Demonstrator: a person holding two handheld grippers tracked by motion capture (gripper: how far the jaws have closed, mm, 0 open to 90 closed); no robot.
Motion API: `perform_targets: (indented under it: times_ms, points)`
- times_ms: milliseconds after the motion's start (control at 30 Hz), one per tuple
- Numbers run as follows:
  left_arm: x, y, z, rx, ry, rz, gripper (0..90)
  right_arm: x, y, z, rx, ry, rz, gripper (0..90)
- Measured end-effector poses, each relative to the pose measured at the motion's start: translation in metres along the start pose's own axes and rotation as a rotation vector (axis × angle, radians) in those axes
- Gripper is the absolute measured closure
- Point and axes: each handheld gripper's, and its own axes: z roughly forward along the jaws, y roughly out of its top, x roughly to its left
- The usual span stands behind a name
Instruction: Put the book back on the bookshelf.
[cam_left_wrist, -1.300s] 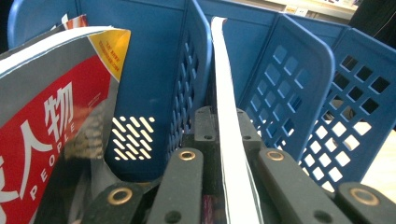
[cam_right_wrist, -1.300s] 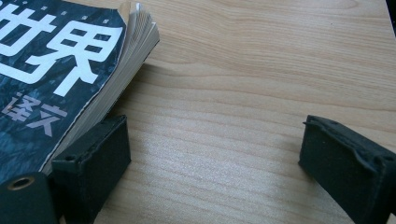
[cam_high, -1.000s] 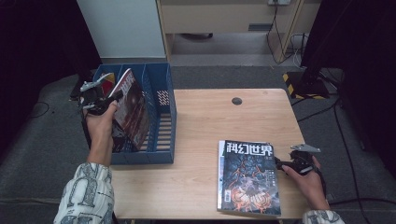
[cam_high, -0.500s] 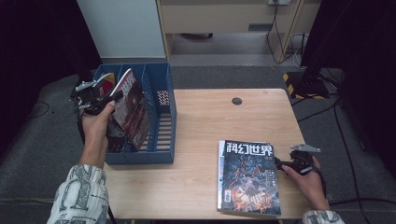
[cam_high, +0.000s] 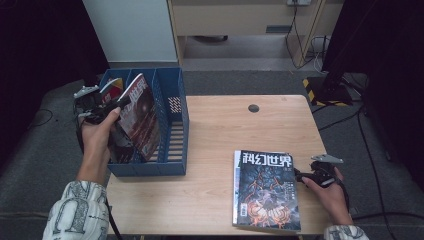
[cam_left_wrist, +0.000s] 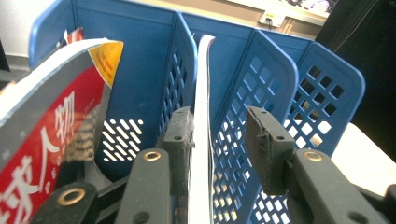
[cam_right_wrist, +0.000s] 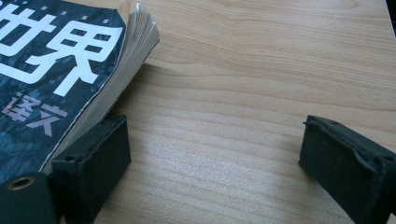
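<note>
Shifted leftward: left claw (cam_left_wrist: 219, 140), released around upright magazine (cam_high: 141, 116) in blue rack (cam_high: 172, 150). Right claw (cam_right_wrist: 210, 172): released on tabletop (cam_high: 215, 130), touching flat magazine (cam_high: 265, 187).

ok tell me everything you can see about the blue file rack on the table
The blue file rack looks like plastic, with three upright slots split by dividers and walls pierced with slits and square holes. It stands at the table's left edge. Magazines lean in its left and middle slots; the right slot looks empty. The left gripper has its jaws open around the middle magazine's edge.
</note>
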Motion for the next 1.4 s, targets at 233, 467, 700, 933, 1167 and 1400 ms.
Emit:
perform_targets:
  times_ms: [233,467,700,933,1167,1400]
  points:
    - [-0.003,0.006,-0.021,-0.047,0.002,0.027,59.9,0.000,0.000,0.000,0.000,-0.002,0.002,8.8]
    - [-0.011,0.010,-0.032,-0.068,-0.025,0.052,60.2,0.000,0.000,0.000,-0.001,-0.004,0.003,8.8]
    - [-0.031,0.007,-0.031,-0.060,-0.098,0.086,59.9,0.000,0.000,0.000,-0.001,-0.004,0.003,8.8]
    - [-0.057,-0.011,-0.017,-0.020,-0.197,0.108,58.7,0.000,0.000,0.000,-0.001,-0.004,0.003,8.8]
    - [-0.082,-0.037,0.007,0.059,-0.276,0.140,52.5,0.000,0.000,0.000,-0.001,-0.004,0.003,8.8]
    - [-0.110,-0.065,0.027,0.133,-0.332,0.199,47.9,0.000,0.000,0.000,0.000,-0.002,0.003,8.6]
